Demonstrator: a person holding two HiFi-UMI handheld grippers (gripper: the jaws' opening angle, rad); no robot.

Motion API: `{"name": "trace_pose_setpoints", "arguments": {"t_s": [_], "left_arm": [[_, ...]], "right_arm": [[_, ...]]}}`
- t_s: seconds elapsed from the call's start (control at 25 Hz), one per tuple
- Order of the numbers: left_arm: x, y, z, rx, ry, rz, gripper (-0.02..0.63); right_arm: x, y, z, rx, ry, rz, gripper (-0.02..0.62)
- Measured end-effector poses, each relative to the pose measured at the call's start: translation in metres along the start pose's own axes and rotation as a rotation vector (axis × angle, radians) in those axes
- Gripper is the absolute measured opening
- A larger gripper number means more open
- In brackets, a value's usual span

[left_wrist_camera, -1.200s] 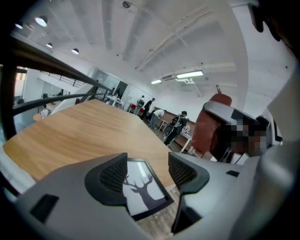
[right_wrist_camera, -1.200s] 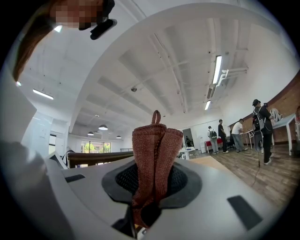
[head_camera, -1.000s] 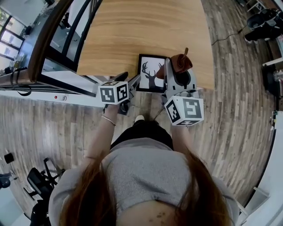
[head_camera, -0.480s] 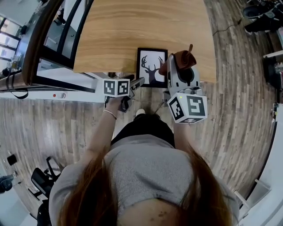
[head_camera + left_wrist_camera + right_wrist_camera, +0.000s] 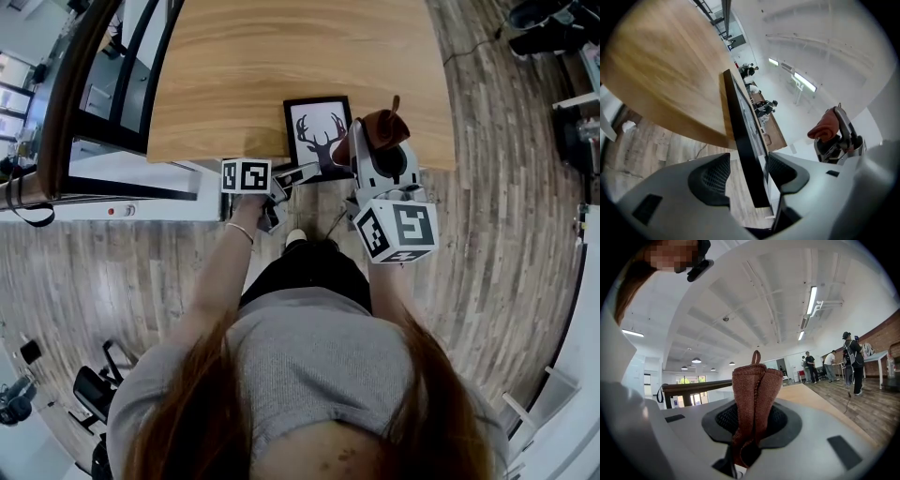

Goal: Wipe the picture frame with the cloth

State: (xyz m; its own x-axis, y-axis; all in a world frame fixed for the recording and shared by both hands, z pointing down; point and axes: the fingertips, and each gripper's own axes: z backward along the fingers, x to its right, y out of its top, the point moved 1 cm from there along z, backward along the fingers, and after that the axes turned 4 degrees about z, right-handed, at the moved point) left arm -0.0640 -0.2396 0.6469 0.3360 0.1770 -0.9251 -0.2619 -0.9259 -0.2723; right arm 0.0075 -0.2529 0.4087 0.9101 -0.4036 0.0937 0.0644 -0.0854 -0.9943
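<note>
left gripper pinches picture frame at its near corner; right gripper, clamping cloth, sits just beside frame's 3 o'clock edge.

Picture frame black, enclosing a black stag silhouette on plain white; cloth rust-brown, knitted weave; surface light honey wood with lengthwise grain.

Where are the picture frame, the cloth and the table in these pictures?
picture frame [image 5: 319,136]: head view, on the deer print.
cloth [image 5: 752,394]: right gripper view, on its folded middle.
table [image 5: 300,47]: head view, on its bare wooden top.
</note>
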Motion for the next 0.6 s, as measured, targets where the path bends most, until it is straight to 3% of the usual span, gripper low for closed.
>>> {"name": "trace_pose_setpoints", "arguments": {"t_s": [0.12, 0.24, 0.28, 0.4, 0.6], "left_arm": [[0.001, 0.001, -0.006, 0.021, -0.065, 0.041, 0.255], [0.003, -0.001, -0.010, 0.008, -0.096, 0.033, 0.251], [0.005, -0.001, -0.011, 0.009, -0.112, 0.034, 0.219], [0.013, 0.002, -0.014, 0.036, -0.187, 0.093, 0.047], [0.025, 0.000, -0.011, 0.053, -0.324, 0.156, 0.019]], "right_arm": [[-0.001, -0.004, -0.001, -0.014, -0.001, 0.002, 0.097], [0.000, -0.005, -0.001, -0.020, -0.003, 0.014, 0.097], [0.001, -0.006, 0.000, -0.021, -0.005, 0.017, 0.097], [0.002, -0.006, -0.001, -0.024, -0.008, 0.018, 0.097], [-0.001, -0.005, 0.000, -0.021, -0.001, 0.022, 0.097]]}}
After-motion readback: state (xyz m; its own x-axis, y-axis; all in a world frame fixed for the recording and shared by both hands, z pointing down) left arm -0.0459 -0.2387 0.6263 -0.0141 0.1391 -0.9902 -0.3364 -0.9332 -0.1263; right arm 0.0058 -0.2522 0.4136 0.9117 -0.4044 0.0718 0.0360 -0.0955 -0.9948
